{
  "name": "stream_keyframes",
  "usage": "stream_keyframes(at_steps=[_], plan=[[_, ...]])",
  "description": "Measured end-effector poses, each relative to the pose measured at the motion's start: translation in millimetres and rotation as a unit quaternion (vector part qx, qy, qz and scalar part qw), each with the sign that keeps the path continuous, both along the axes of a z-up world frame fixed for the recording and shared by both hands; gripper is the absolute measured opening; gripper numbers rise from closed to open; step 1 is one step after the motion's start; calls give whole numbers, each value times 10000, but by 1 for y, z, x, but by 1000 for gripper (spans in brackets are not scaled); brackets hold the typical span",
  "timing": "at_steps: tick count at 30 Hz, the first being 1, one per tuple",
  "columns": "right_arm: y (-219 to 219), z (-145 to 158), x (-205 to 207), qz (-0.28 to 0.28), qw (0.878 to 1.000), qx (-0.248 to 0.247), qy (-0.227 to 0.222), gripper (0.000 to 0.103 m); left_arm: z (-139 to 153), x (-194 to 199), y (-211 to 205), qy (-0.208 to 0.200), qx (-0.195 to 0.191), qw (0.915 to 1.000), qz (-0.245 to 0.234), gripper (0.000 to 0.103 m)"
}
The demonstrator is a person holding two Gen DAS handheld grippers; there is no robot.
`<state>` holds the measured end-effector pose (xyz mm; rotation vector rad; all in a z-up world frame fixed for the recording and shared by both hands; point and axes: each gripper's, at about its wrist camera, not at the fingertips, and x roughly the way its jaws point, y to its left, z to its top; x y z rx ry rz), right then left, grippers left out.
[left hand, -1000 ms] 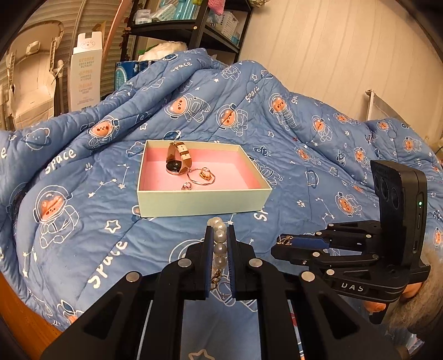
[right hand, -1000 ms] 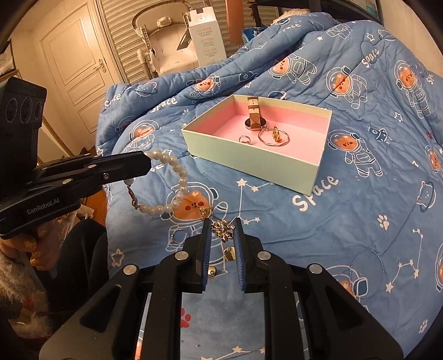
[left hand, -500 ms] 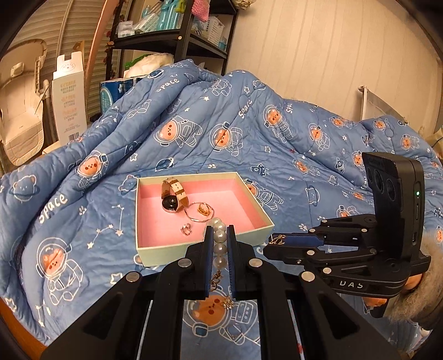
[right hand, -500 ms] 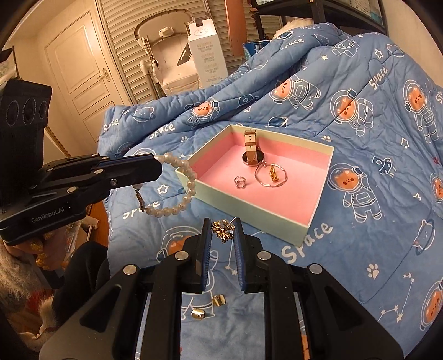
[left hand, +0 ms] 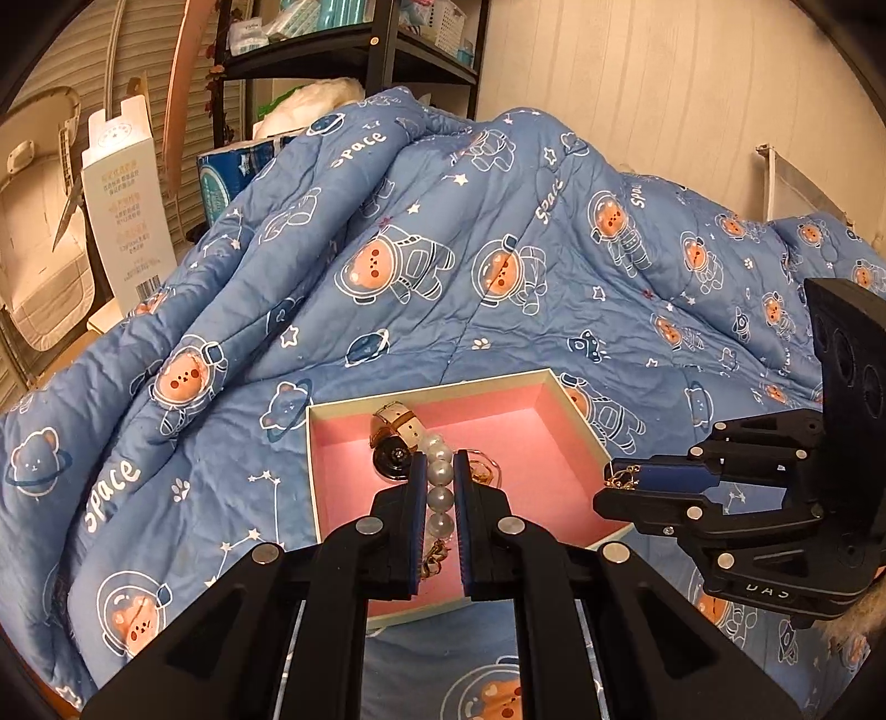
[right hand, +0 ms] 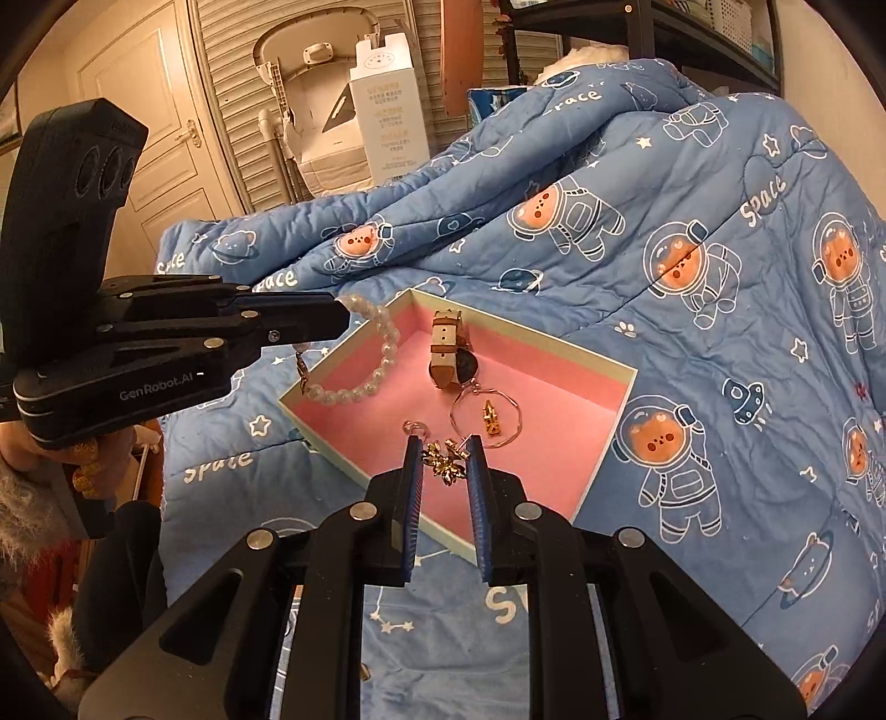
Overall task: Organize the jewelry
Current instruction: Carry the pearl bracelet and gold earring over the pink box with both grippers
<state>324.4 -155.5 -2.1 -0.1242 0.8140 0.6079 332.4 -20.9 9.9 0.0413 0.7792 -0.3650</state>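
A pale green box (left hand: 432,390) (right hand: 609,432) with a pink lining lies on the blue quilt. Inside it are a tan-strapped watch (right hand: 449,354) (left hand: 394,437), a thin hoop with a gold charm (right hand: 490,415) and a small ring (right hand: 414,426). My left gripper (left hand: 440,484) (right hand: 338,318) is shut on a pearl bracelet (left hand: 440,487) (right hand: 360,387), which dangles over the box's left part. My right gripper (right hand: 444,459) (left hand: 609,482) is shut on a small gold flower-shaped piece (right hand: 446,462) held above the box's near edge.
The blue space-print quilt (left hand: 498,249) rises in a heap behind the box. A white carton (right hand: 390,111), a folded chair and black shelves (left hand: 354,50) stand beyond. A person's hand (right hand: 88,459) holds the left gripper. A small gold piece (right hand: 364,672) lies on the quilt below.
Both grippers have moved forward and a little up, from over the quilt to above the box. The pearl bracelet and the gold piece travelled with them, still gripped.
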Motion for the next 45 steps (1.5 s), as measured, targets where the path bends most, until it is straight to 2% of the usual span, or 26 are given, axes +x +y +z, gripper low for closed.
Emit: stream_keyframes(at_steps=[3, 9, 16, 25, 30, 34, 43, 45], plan=[[4, -9, 11, 56, 9998, -106, 141, 17, -8, 10, 1, 165, -39, 9998, 73, 9], [13, -23, 26, 78, 9989, -336, 311, 17, -24, 24, -2, 360, 155, 9991, 150, 9], [22, -34, 37, 163, 9971, -572, 477, 17, -38, 34, -3, 633, 127, 9977, 210, 9], [38, -45, 52, 520, 9900, -1053, 777, 17, -59, 38, -2, 868, 374, 9951, 290, 9], [44, -53, 64, 708, 9839, -1210, 1112, 17, -68, 42, -4, 1036, 543, 9929, 222, 9], [47, -61, 70, 751, 9792, -1403, 1259, 17, -73, 44, -5, 1106, 651, 9915, 191, 9], [49, -69, 66, 894, 9750, -1582, 1281, 17, -72, 44, -2, 1089, 591, 9920, 224, 10], [50, -70, 67, 902, 9746, -1595, 1288, 17, -69, 43, -1, 1057, 567, 9925, 230, 14]])
